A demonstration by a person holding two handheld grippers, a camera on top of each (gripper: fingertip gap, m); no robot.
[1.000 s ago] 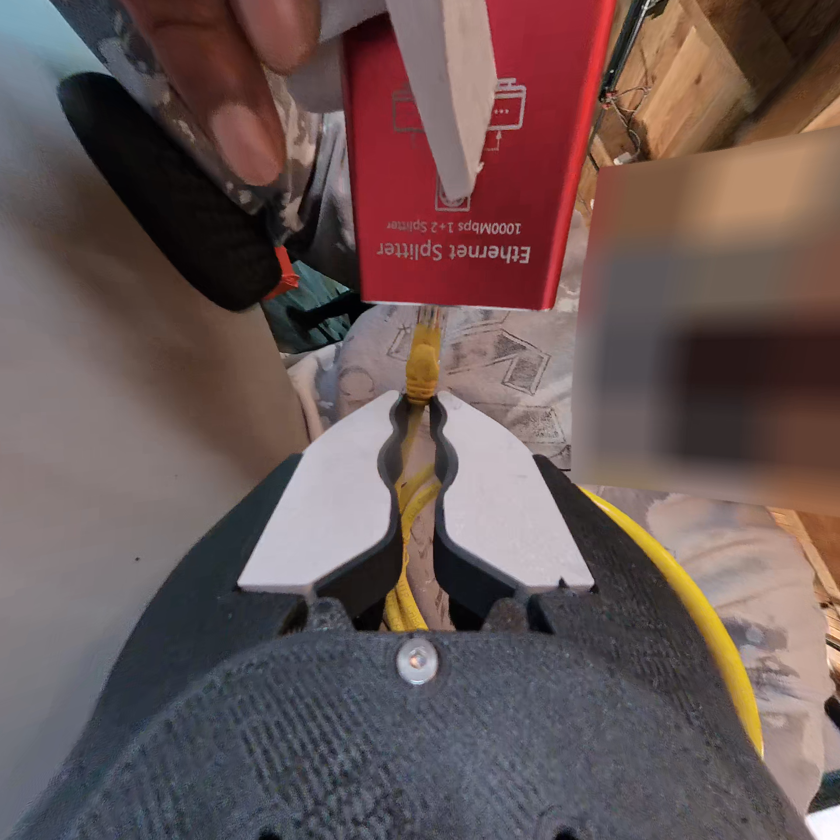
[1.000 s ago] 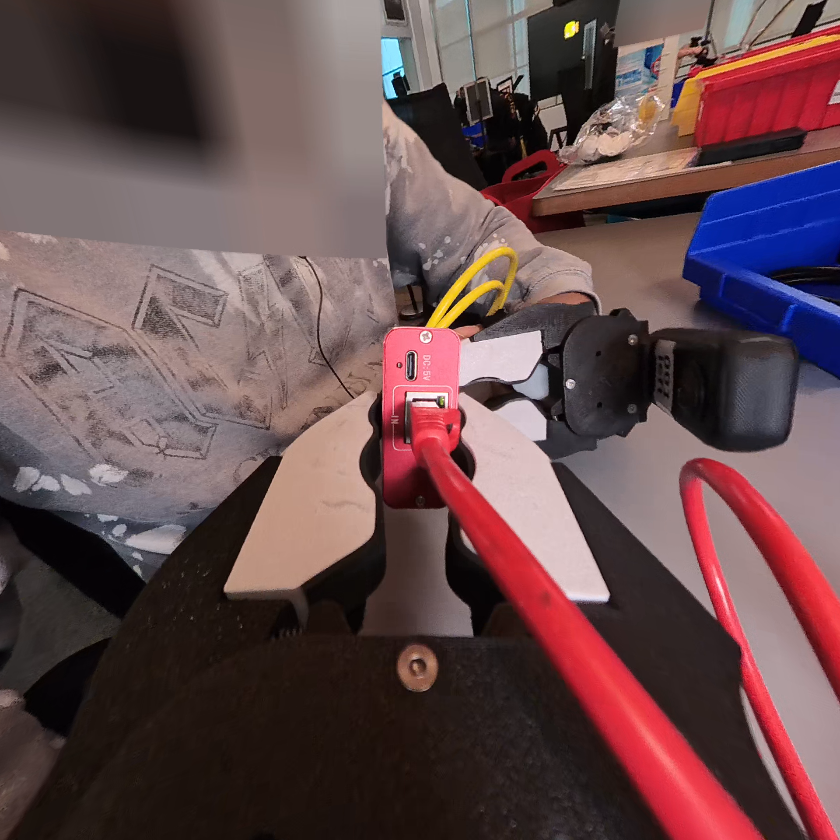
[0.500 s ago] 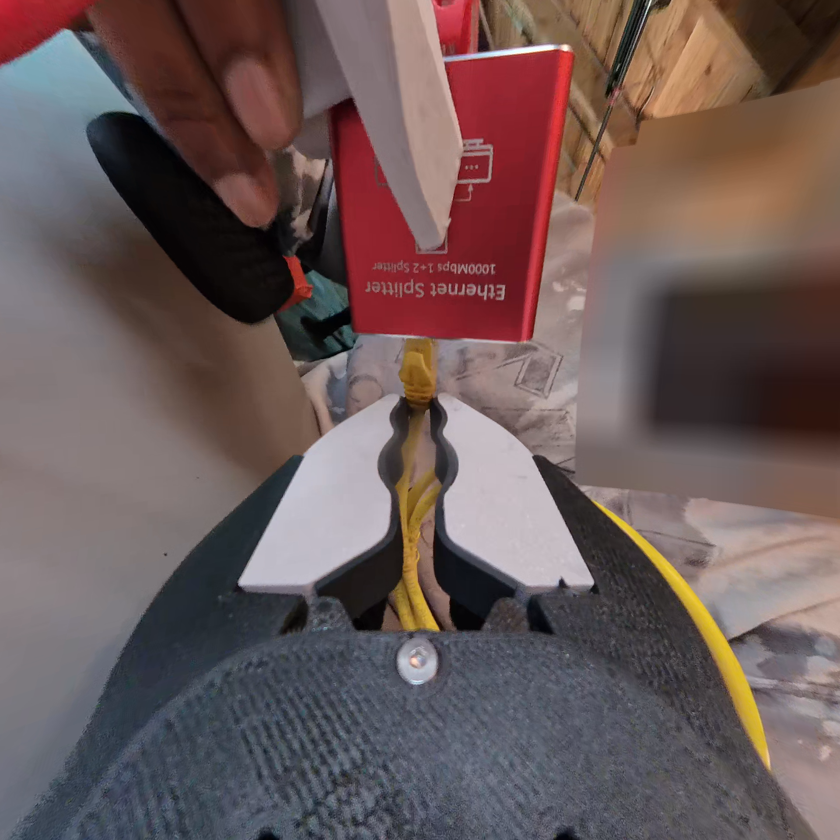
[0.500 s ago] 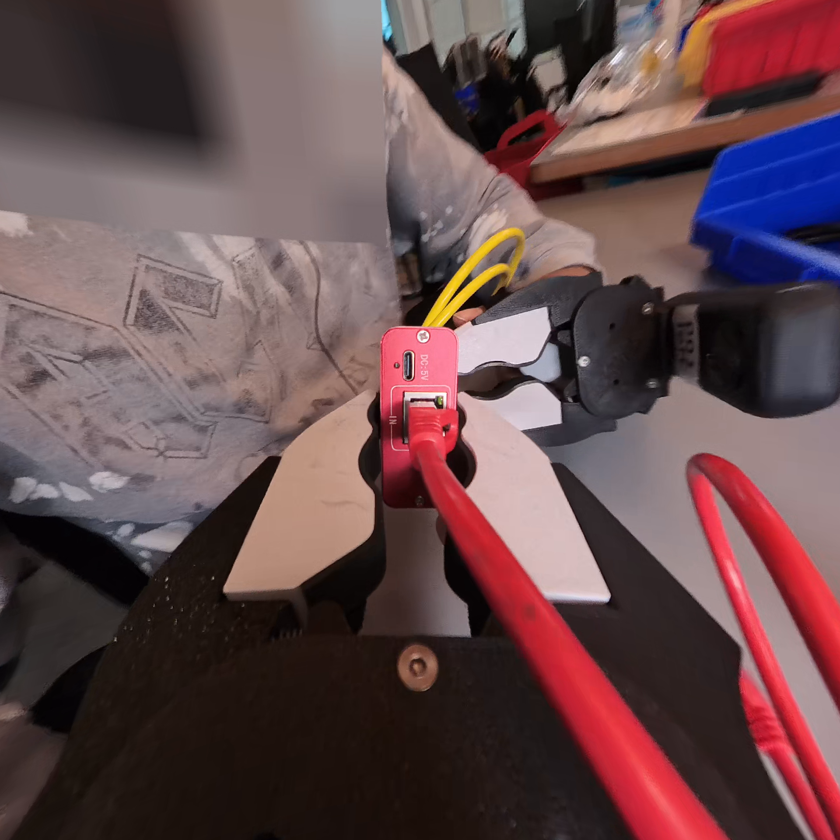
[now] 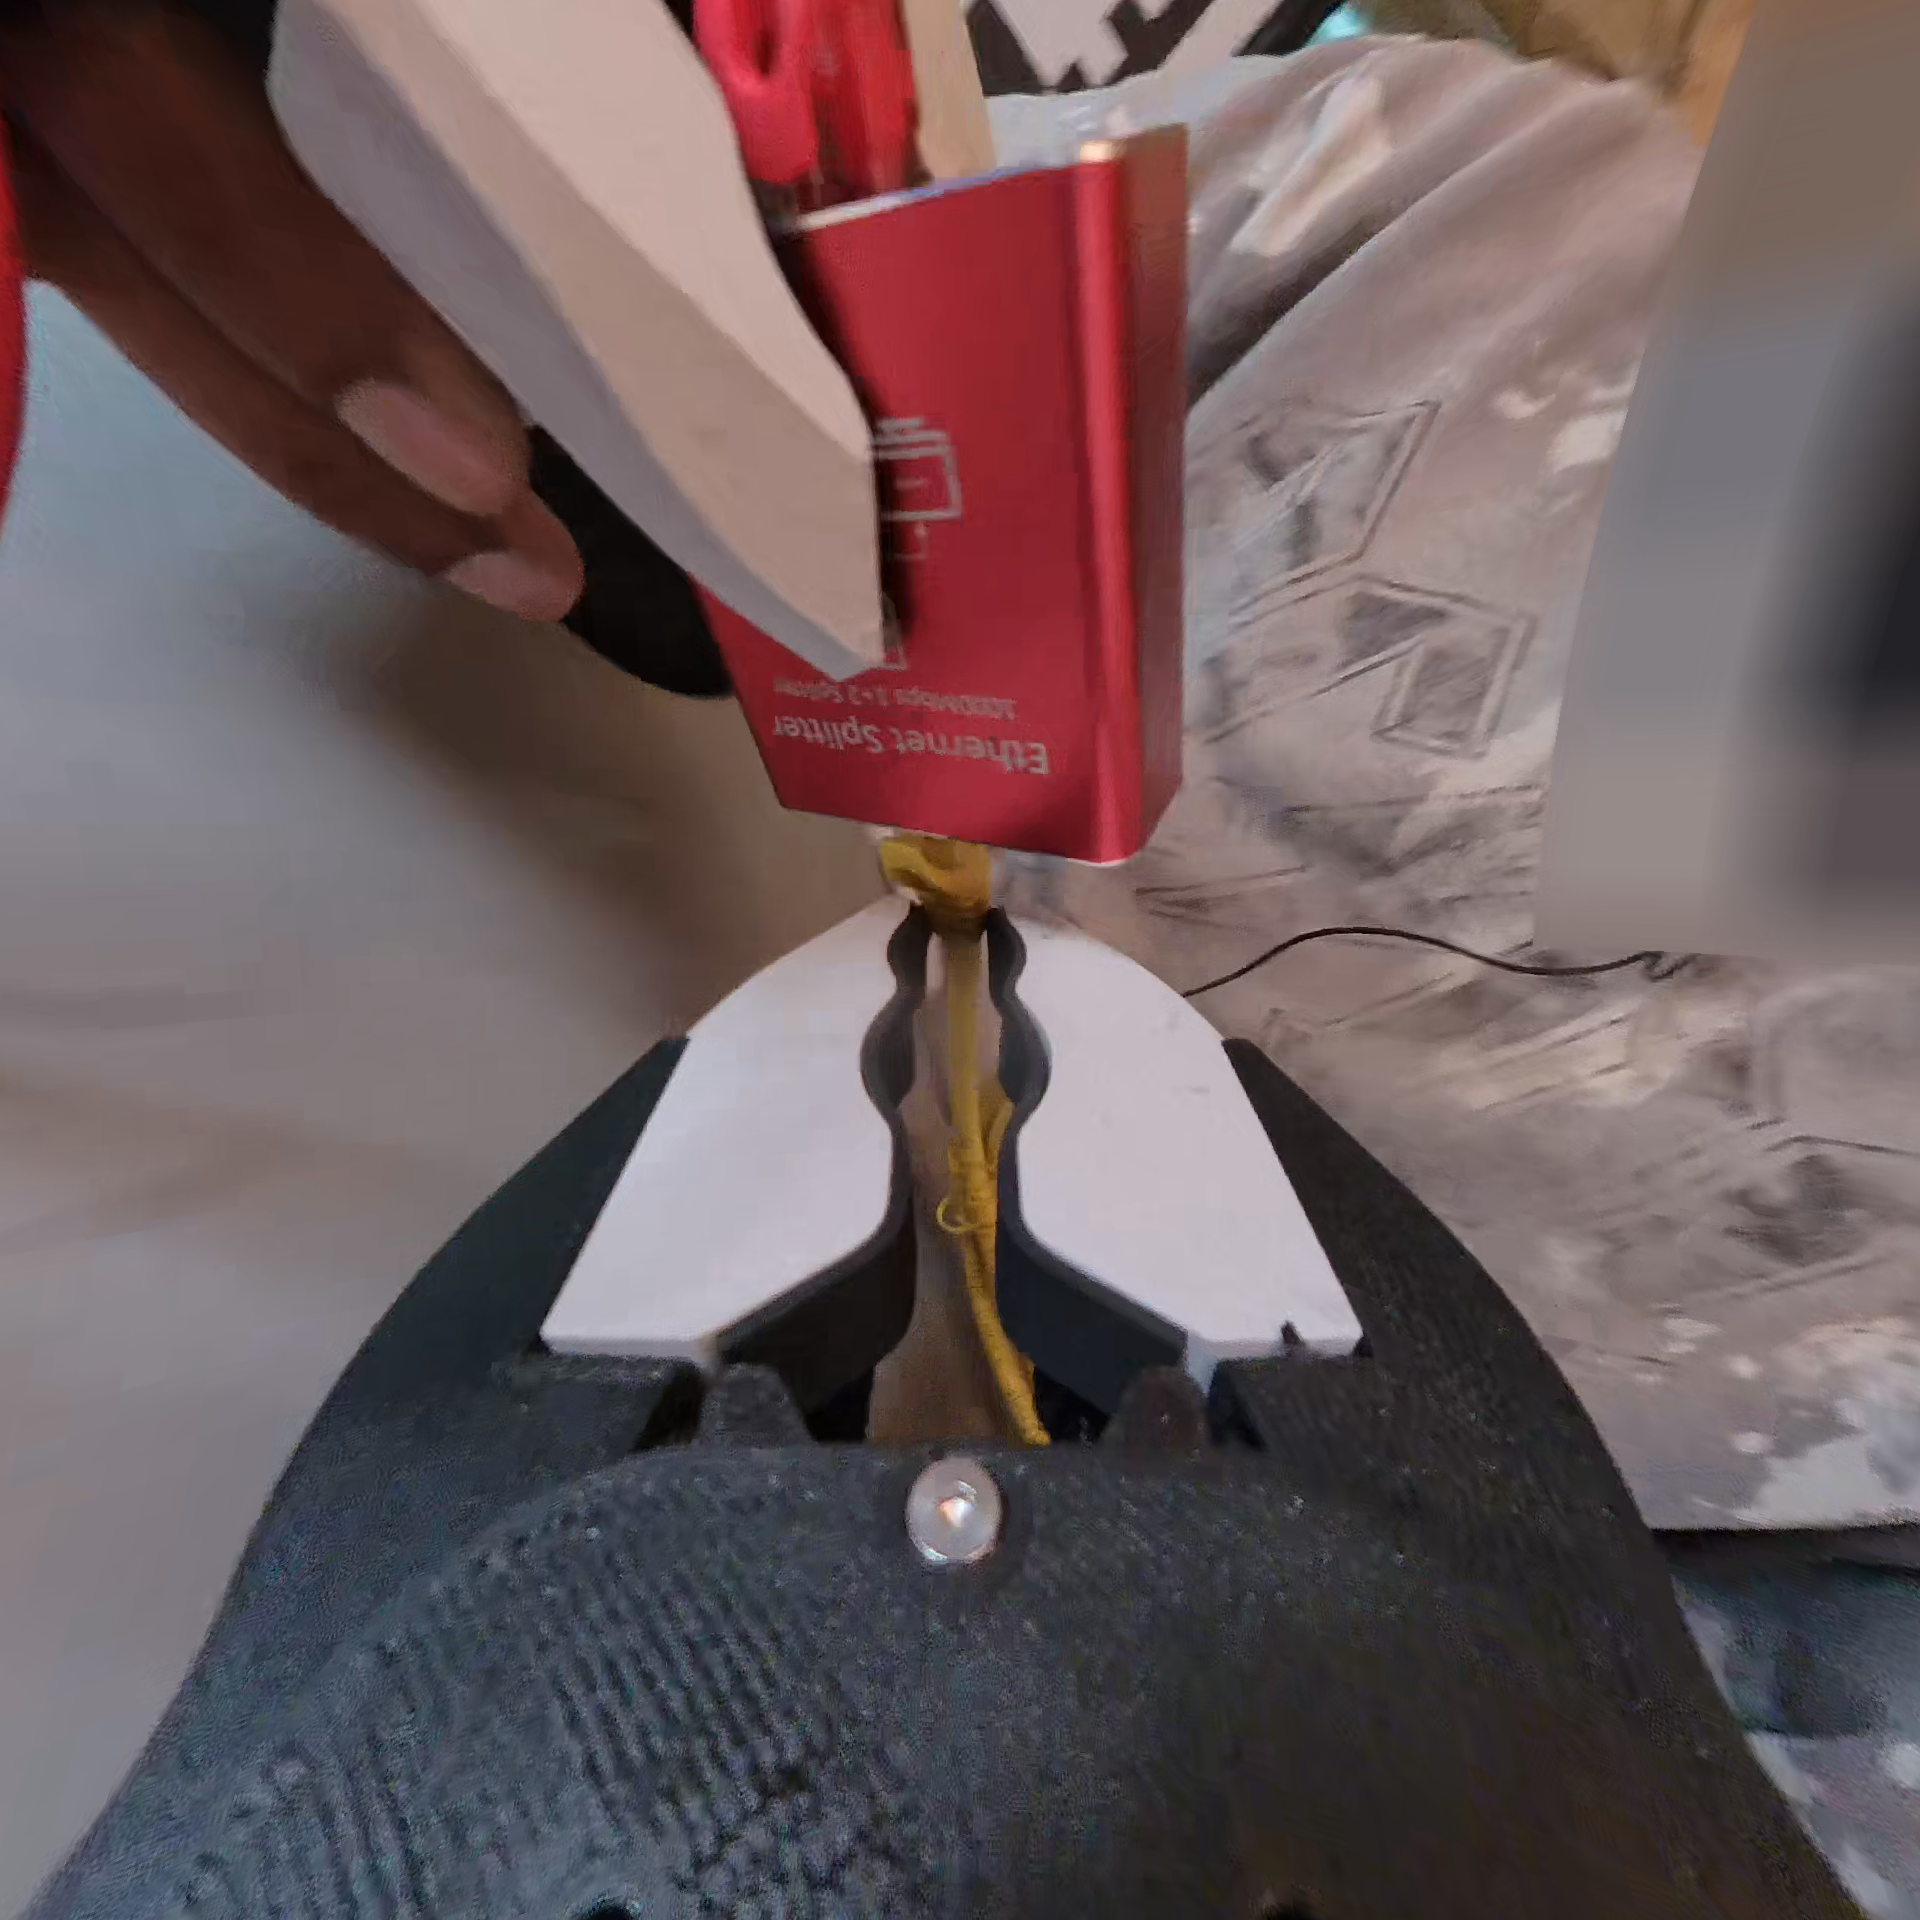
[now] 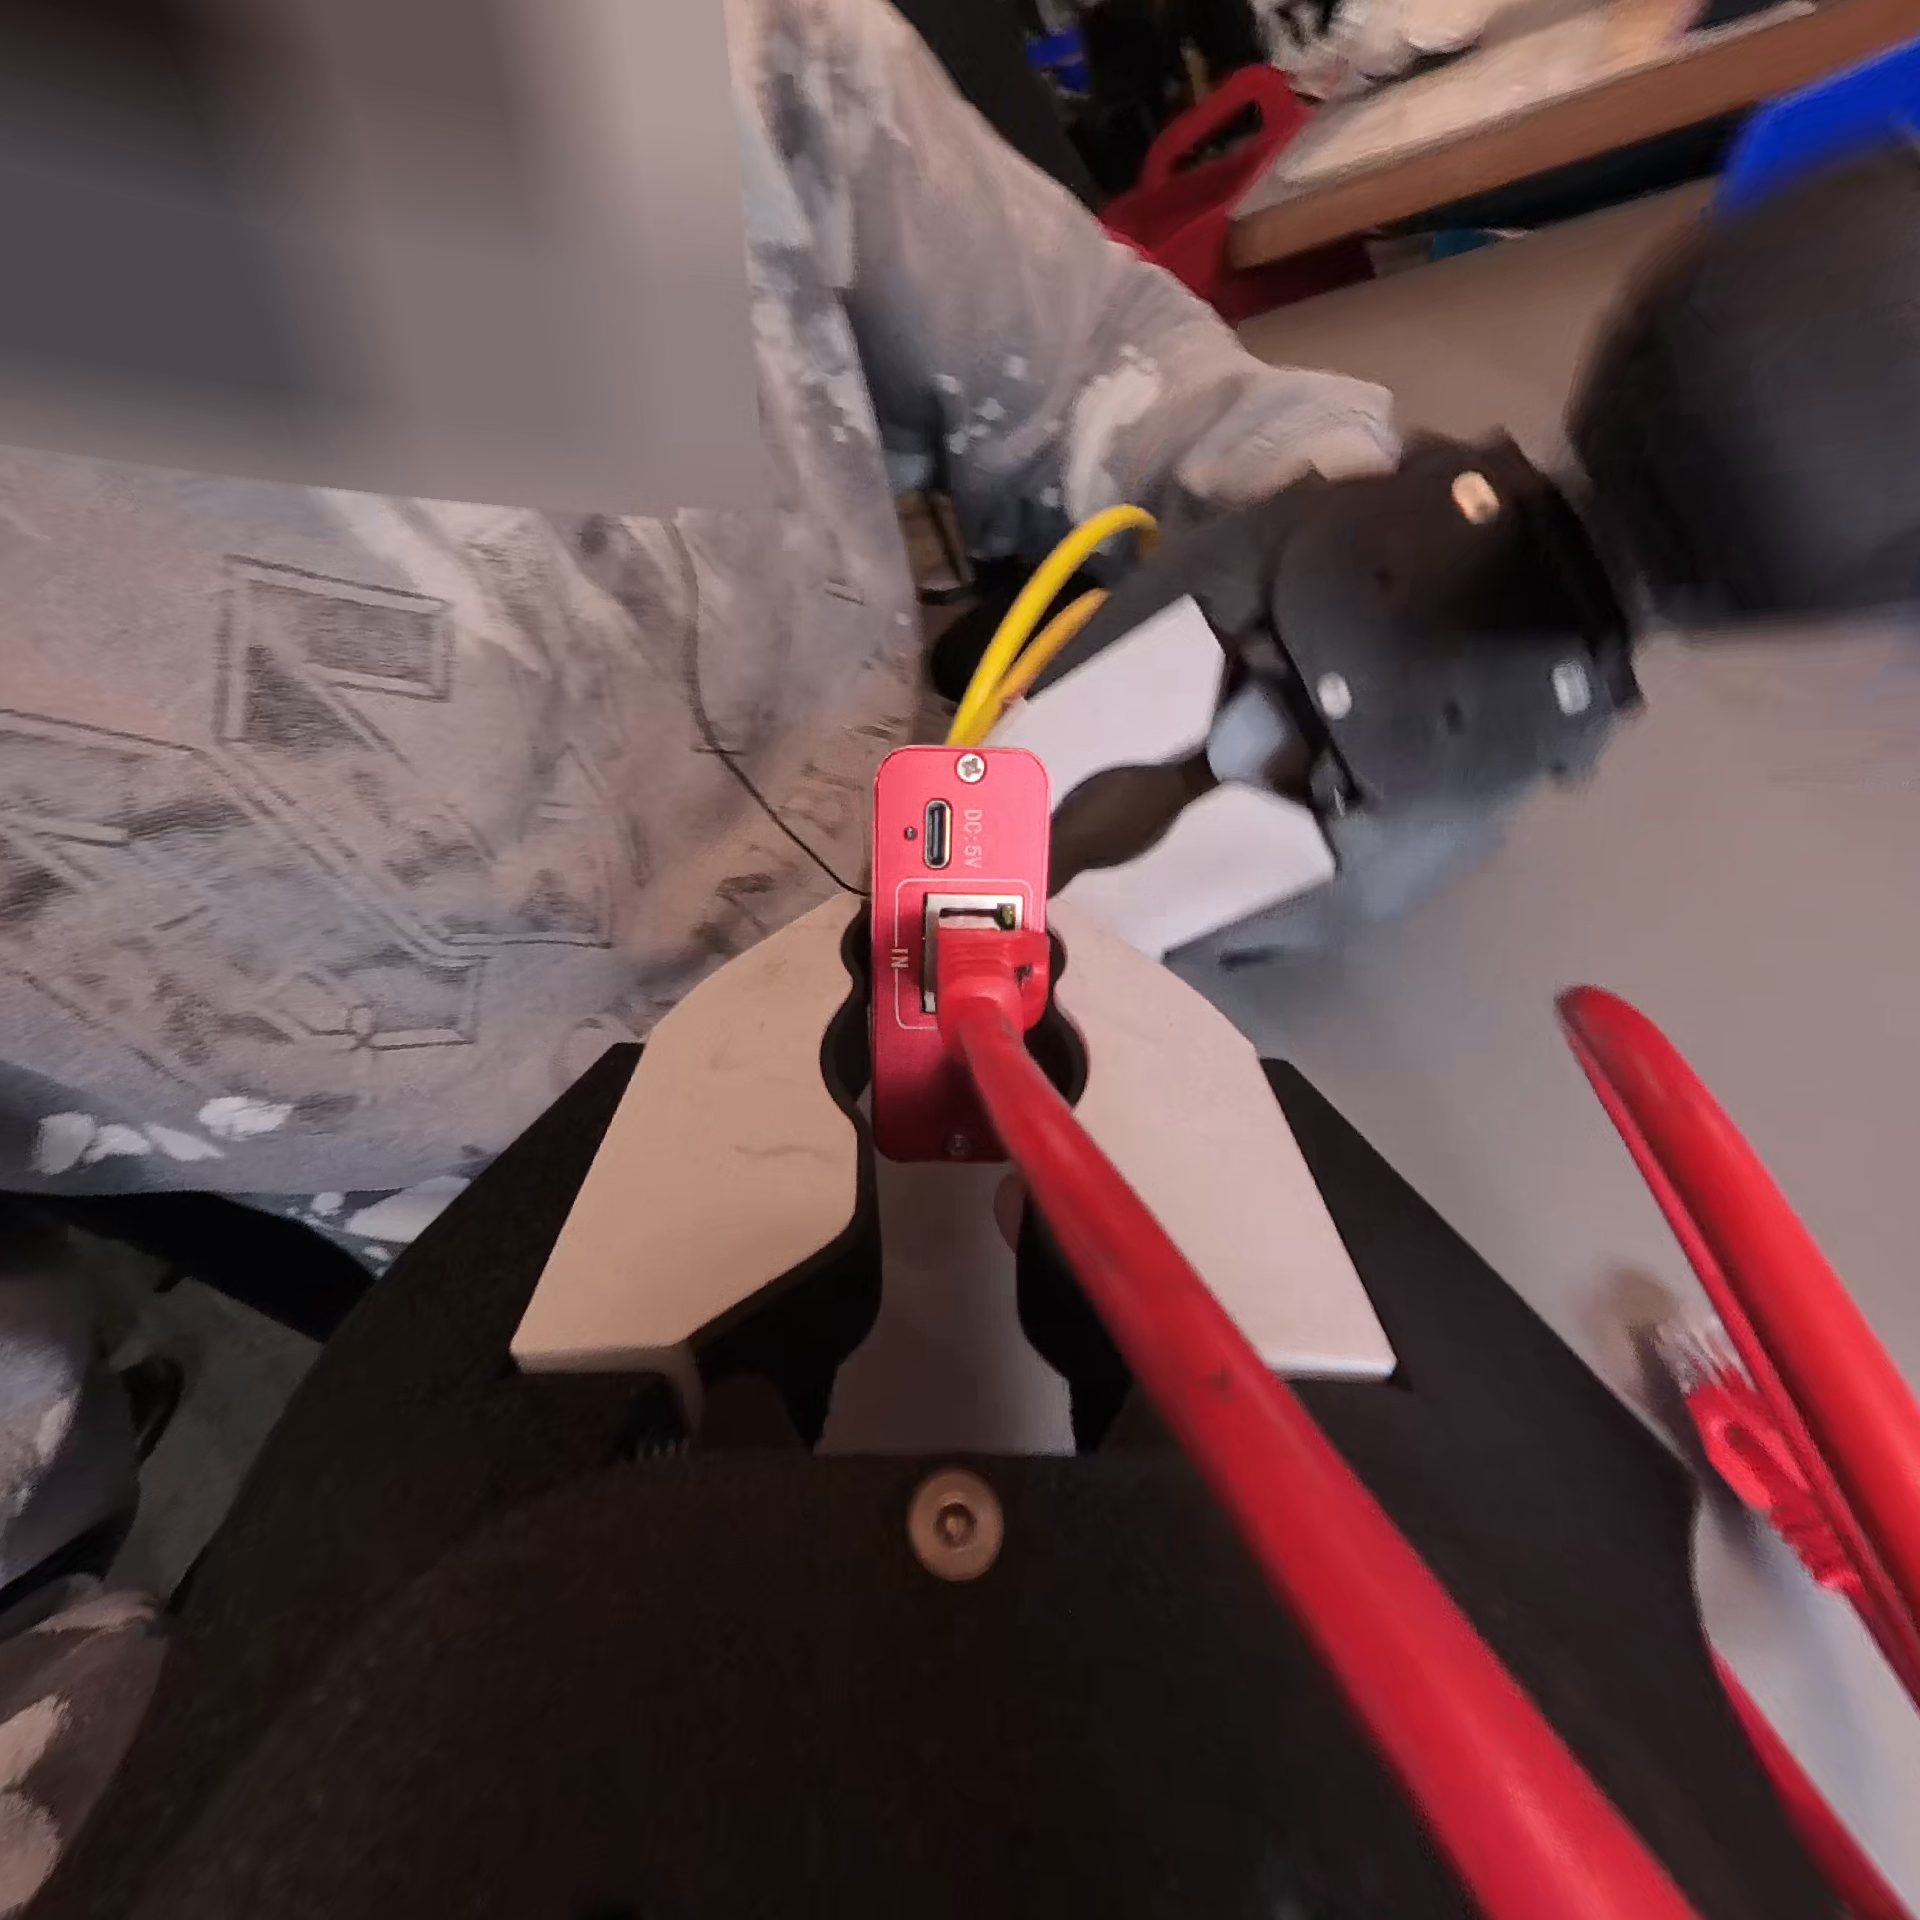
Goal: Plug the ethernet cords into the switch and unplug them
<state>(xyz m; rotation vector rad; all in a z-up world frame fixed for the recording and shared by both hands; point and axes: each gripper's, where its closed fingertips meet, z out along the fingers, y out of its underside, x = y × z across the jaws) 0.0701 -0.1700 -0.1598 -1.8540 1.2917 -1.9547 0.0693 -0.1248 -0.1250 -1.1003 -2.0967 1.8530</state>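
Note:
The red switch (image 5: pixel 997 520) is a small metal box held in the air. My right gripper (image 6: pixel 956 997) is shut on the switch (image 6: pixel 961 831), gripping its flat sides. A red ethernet cord (image 6: pixel 1195 1351) is plugged into the port facing the right wrist camera. My left gripper (image 5: pixel 951 925) is shut on the yellow ethernet cord (image 5: pixel 966 1143) just behind its plug (image 5: pixel 935 873), which sits at the switch's near end. The left gripper (image 6: pixel 1195 769) shows beyond the switch in the right wrist view, with yellow cord (image 6: pixel 1039 603) looping behind it.
A person in a grey patterned shirt (image 6: pixel 364 779) sits close behind the switch. A hand (image 5: pixel 312 416) holds the right gripper. Loops of red cord (image 6: pixel 1766 1247) with a loose red plug (image 6: pixel 1756 1455) lie on the grey table (image 6: pixel 1558 935) at right.
The switch has tilted and moved closer to the left gripper, so the yellow plug now sits up against its near end. Both grippers stay shut. The views swung and blurred.

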